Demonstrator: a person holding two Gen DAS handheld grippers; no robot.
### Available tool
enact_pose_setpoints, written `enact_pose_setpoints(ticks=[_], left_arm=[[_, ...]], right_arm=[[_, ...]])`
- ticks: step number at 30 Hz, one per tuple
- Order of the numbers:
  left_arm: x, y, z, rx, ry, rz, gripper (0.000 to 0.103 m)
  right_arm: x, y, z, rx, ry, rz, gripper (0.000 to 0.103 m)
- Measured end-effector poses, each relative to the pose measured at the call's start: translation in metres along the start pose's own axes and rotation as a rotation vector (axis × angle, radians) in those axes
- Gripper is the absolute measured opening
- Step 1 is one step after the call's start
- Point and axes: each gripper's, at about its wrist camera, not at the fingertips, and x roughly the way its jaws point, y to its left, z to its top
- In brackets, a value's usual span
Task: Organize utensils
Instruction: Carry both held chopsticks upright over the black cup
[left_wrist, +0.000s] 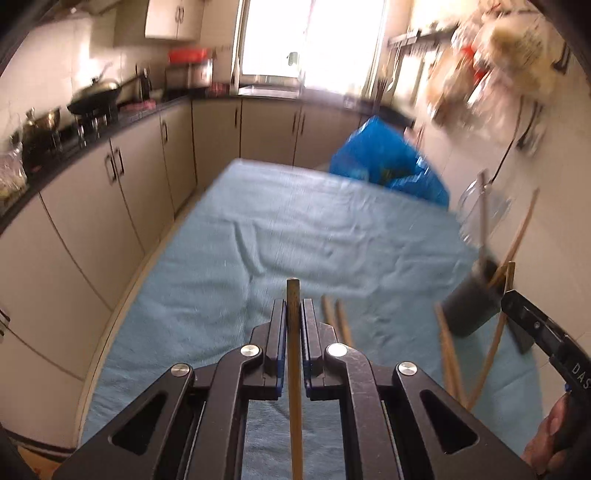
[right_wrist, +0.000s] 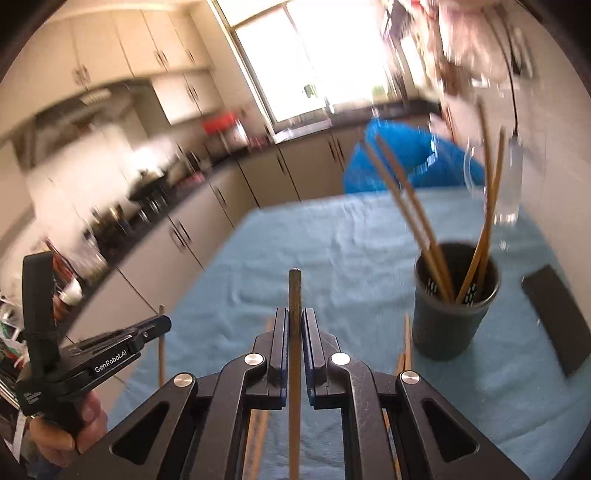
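My left gripper (left_wrist: 293, 312) is shut on a wooden chopstick (left_wrist: 294, 369) that runs between its jaws, held above the blue cloth (left_wrist: 258, 236). My right gripper (right_wrist: 294, 321) is shut on another wooden chopstick (right_wrist: 294, 387). A dark cup (right_wrist: 452, 306) stands on the cloth to the right with several chopsticks (right_wrist: 410, 206) standing in it; it also shows in the left wrist view (left_wrist: 469, 304). Loose chopsticks (left_wrist: 338, 321) lie on the cloth near the cup. The left gripper shows in the right wrist view (right_wrist: 155, 326) at the lower left.
A clear glass (right_wrist: 511, 184) stands behind the cup near the wall. A dark flat object (right_wrist: 557, 317) lies on the cloth at the right. A blue bag (left_wrist: 388, 158) sits at the table's far end. Kitchen cabinets (left_wrist: 110, 192) and a stove with pots run along the left.
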Motion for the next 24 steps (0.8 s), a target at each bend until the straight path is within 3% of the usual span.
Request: enact_pose_setpoints(ticks=[6,24], left_arm=[[-0.038,-0.014,0.003,0.02,-0.085,-0.017,0.007],[-0.067,-0.025,0.007,0.023,-0.127,-0.027,0.007]], right_arm=[[-0.043,0.016,-0.005,-0.034,-0.15,0.017,0.008],[-0.083,0.001,-0.005,0.002,-0.218,0.024,0.008]])
